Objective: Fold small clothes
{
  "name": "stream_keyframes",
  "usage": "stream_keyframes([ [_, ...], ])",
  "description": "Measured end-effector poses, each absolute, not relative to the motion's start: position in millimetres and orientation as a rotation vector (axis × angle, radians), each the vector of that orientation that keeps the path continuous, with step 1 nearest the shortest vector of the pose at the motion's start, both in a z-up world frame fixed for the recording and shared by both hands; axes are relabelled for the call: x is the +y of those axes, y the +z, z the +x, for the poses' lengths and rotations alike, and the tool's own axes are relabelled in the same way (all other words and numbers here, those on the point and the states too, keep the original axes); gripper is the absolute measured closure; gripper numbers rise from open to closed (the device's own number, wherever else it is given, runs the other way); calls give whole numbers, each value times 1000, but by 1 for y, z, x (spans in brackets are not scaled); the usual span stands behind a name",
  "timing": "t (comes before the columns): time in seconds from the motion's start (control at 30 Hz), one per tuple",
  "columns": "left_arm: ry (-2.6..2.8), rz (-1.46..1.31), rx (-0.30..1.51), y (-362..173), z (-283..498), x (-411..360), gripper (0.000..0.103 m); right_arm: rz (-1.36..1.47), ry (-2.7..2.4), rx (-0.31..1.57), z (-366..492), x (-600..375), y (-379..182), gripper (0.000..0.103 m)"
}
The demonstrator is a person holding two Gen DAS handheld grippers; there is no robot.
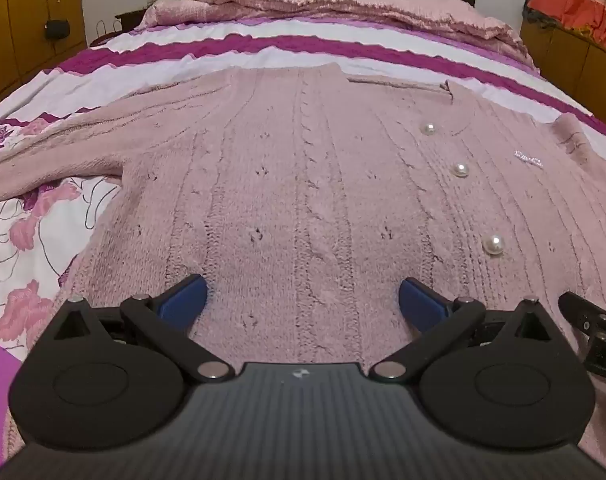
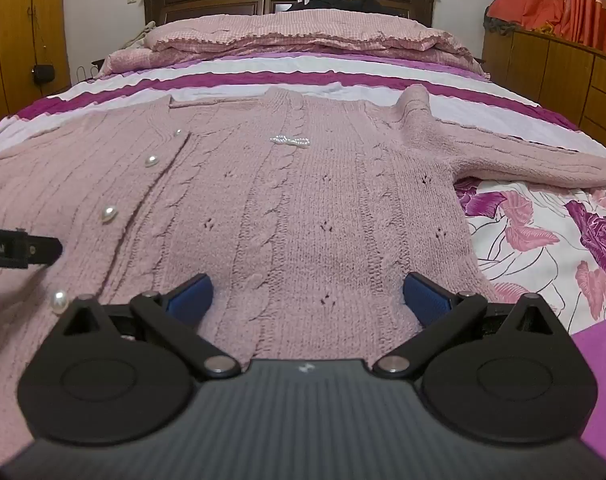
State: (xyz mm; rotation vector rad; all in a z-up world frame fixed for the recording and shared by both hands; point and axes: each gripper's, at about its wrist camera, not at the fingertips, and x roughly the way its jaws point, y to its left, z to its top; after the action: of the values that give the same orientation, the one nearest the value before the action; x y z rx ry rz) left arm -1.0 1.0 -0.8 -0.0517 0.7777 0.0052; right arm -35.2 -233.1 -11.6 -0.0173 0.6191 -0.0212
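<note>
Bed (image 2: 543, 216): flowered and striped cover, my flat work surface for folding.
Cardigan (image 1: 303, 184): pink cable knit, spread face up across the bed, hem nearest me, collar toward the pillows, so I judge folding has not begun.
Sleeves: left sleeve (image 1: 51, 160) and right sleeve (image 2: 515, 156) lie out sideways, ready to fold in.
Left gripper (image 1: 303, 300): my jaws are spread wide, holding nothing, angled down over the hem's left half.
Right gripper (image 2: 307, 298): likewise spread and empty, over the right half.
Pearl buttons (image 1: 493, 245): fastened placket, keeping the front flat.
</note>
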Motion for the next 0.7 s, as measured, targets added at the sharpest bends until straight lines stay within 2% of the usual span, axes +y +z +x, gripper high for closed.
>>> stream_keyframes([
  [0.1,-6,-67,730,-2,-7,5,0,-18,-21,618,-35,-233,-12,0],
  [0.7,10,-24,723,-8,-8,-5,0,-18,-22,618,-35,-233,-12,0],
])
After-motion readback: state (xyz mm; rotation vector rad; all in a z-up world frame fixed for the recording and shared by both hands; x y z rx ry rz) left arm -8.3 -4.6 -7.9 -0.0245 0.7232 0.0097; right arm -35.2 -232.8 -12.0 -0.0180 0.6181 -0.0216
